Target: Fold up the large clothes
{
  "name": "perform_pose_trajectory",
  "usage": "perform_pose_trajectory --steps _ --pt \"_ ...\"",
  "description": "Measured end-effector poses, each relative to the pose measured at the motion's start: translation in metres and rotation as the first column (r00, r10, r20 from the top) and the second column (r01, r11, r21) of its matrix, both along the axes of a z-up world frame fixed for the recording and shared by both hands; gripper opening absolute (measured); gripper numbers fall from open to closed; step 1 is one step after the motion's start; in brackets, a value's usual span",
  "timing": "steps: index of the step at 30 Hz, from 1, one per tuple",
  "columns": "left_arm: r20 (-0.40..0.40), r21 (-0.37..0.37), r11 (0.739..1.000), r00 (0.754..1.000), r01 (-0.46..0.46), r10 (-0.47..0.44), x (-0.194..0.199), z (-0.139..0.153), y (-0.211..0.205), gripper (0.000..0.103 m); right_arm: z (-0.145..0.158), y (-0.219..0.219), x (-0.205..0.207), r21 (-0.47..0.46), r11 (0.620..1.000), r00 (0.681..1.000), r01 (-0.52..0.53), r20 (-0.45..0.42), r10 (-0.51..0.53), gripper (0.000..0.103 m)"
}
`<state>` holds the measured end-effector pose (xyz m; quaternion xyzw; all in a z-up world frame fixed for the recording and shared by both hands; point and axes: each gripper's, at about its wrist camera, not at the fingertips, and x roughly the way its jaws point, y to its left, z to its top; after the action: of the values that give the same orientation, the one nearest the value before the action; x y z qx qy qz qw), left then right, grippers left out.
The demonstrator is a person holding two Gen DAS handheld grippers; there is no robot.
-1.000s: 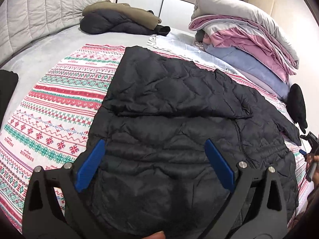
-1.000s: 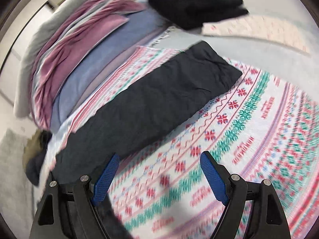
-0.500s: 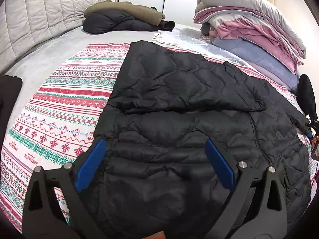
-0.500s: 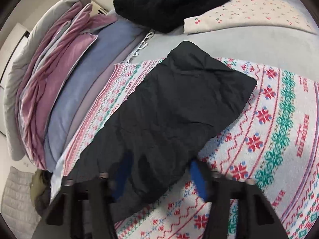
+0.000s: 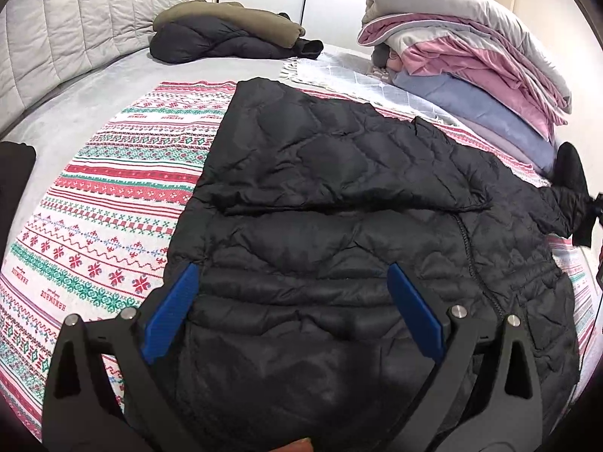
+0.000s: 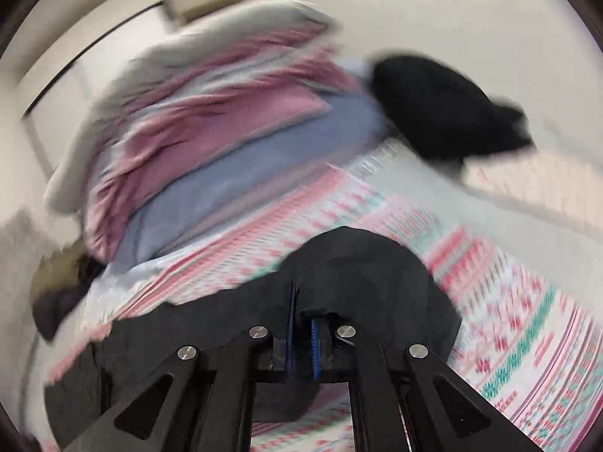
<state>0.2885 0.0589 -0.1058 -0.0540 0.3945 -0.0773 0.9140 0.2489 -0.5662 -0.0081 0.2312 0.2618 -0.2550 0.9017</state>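
A black quilted jacket (image 5: 339,196) lies spread on a red, green and white patterned blanket (image 5: 113,207), with one sleeve folded across its chest. My left gripper (image 5: 292,269) hovers open over the jacket's lower body, its blue pads wide apart and holding nothing. The right wrist view is blurred by motion. There my right gripper (image 6: 301,312) has its jaws closing tight on the jacket's other sleeve (image 6: 358,263), with black fabric pinched between the blue pads and lifted off the blanket. That sleeve's end (image 5: 565,203) shows raised at the right edge of the left wrist view.
A tall stack of folded pink, blue and grey bedding (image 5: 471,60) stands at the right. An olive and black heap of coats (image 5: 233,34) lies at the back near the quilted headboard. A black knitted garment (image 6: 444,113) rests beyond the blanket.
My right gripper went from wide open over the sleeve to shut on it, then rose and swung with the sleeve. The left gripper has stayed in place.
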Motion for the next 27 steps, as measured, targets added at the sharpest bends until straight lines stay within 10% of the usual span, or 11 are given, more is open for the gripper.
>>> perform_pose_trajectory --steps 8,18,21,27 --pt "-0.013 0.006 1.000 1.000 0.007 -0.007 0.000 -0.001 0.002 0.099 0.044 0.163 0.058 -0.273 0.893 0.933 -0.359 -0.122 0.338 0.007" --pt "-0.024 -0.013 1.000 1.000 0.004 -0.005 0.001 -0.001 0.009 0.099 -0.058 0.351 0.123 -0.201 0.639 0.651 -0.743 -0.442 0.617 0.008" --pt "-0.031 -0.011 1.000 0.999 0.008 -0.008 0.001 -0.001 0.009 0.099 -0.112 0.373 0.136 -0.135 0.630 0.586 -0.765 -0.551 0.594 0.011" --pt "-0.047 -0.010 1.000 0.999 0.014 -0.015 0.003 -0.004 0.008 0.099 -0.125 0.355 0.136 -0.004 0.704 0.612 -0.711 -0.496 0.615 0.027"
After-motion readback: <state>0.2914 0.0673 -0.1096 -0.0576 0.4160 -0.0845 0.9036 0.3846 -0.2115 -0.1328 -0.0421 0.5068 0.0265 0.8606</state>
